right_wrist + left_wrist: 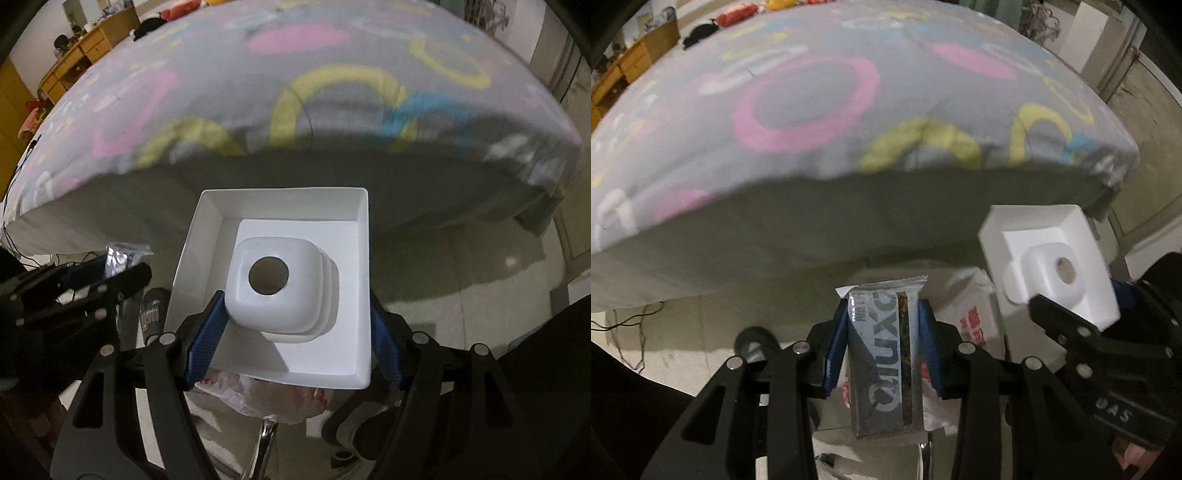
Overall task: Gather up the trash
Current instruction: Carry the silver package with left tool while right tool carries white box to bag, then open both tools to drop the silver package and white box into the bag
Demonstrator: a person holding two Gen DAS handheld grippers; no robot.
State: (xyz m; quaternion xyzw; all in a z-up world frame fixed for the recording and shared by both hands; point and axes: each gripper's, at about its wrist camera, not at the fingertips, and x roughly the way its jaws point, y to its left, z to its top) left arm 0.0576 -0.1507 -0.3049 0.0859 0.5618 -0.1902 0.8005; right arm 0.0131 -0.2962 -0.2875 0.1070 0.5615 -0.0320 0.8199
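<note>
In the left wrist view the left gripper [882, 332] is sitting at lower centre, its blue pads pressing both sides of a grey snack wrapper [884, 354] standing upright between them, while a white plastic bag [975, 317] with red print is lying just behind and to the right of it. In the right wrist view the right gripper [295, 332] is occupying the middle of the frame, clamping a white moulded tray [277, 280] with a raised, holed block inside, one blue pad pressing each side wall. A bed [295, 92] with a ring-patterned grey sheet is filling the upper half of both views.
</note>
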